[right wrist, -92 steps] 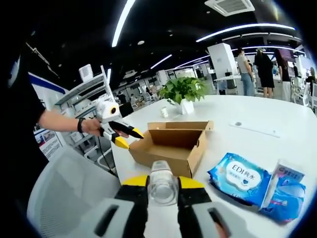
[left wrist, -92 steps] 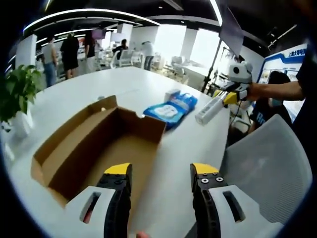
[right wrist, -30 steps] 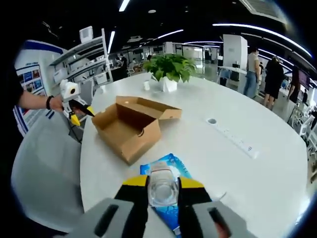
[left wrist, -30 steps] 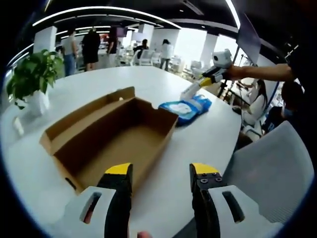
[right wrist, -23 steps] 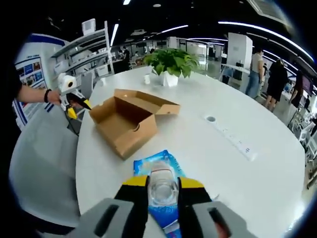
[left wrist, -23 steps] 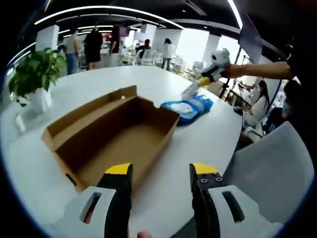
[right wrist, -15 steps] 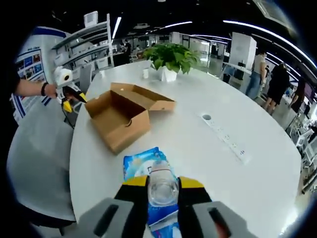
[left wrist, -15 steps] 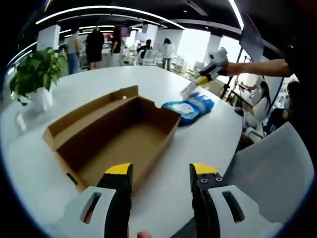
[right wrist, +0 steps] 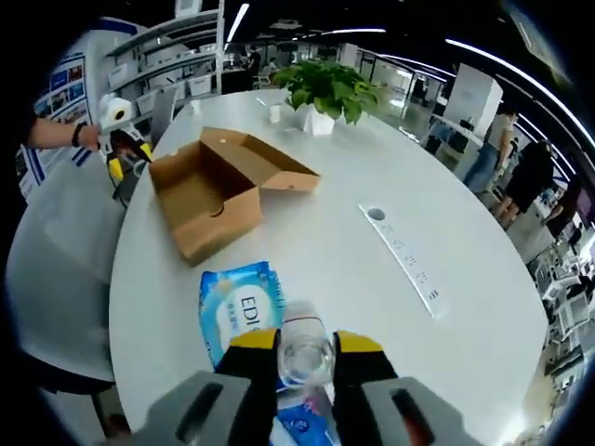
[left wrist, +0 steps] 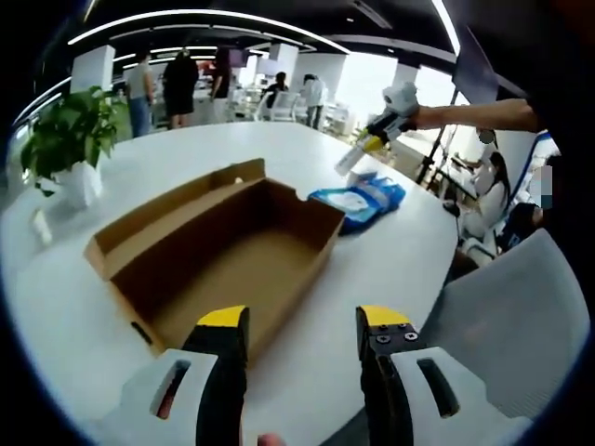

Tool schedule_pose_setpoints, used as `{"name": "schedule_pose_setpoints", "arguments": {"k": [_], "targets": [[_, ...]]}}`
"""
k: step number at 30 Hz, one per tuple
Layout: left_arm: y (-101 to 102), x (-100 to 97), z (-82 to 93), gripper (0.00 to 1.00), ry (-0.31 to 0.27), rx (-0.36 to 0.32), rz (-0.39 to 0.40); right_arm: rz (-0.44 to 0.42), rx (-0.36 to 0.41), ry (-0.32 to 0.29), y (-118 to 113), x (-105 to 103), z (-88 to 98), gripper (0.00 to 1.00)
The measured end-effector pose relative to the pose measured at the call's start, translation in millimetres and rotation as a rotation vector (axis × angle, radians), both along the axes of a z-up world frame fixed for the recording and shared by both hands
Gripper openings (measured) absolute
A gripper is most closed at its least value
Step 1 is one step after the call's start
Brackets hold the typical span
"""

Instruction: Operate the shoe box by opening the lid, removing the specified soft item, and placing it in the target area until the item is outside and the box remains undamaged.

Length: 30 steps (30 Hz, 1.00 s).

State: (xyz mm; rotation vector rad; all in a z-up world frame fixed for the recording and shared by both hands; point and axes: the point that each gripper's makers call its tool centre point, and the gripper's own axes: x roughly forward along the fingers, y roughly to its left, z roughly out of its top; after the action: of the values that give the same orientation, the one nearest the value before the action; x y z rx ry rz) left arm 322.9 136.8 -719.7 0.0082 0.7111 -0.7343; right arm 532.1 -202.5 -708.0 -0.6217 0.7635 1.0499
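On table (left wrist: 390, 269): open bare box (left wrist: 223, 255)

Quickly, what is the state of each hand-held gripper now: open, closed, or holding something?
Left hand-held gripper: open, holding nothing.
Right hand-held gripper: closed on a clear plastic bottle.

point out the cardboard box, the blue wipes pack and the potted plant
cardboard box (left wrist: 232, 265), left gripper view, bare inside floor
blue wipes pack (right wrist: 239, 311), right gripper view, printed top face
potted plant (right wrist: 327, 88), right gripper view, green leaves
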Motion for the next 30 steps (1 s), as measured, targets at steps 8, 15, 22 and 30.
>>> {"name": "schedule_pose_setpoints", "arguments": {"k": [8, 15, 22, 30], "targets": [[1.3, 0.2, -1.5, 0.47, 0.004, 0.004, 0.005, 0.031, -0.088, 0.001, -6.2, 9.8, -10.4, 0.17], [0.6, -0.3, -3.1, 0.47, 0.009, 0.004, 0.008, 0.073, -0.152, 0.005, -9.0, 15.5, -20.6, 0.17], [0.0, -0.1, -5.4, 0.47, 0.015, 0.003, 0.010, 0.095, -0.191, 0.012, -13.3, 24.5, -30.5, 0.17], [1.2, 0.2, -5.7, 0.47, 0.016, 0.001, 0.013, 0.112, -0.224, 0.024, -13.0, 26.5, -39.2, 0.17]]}}
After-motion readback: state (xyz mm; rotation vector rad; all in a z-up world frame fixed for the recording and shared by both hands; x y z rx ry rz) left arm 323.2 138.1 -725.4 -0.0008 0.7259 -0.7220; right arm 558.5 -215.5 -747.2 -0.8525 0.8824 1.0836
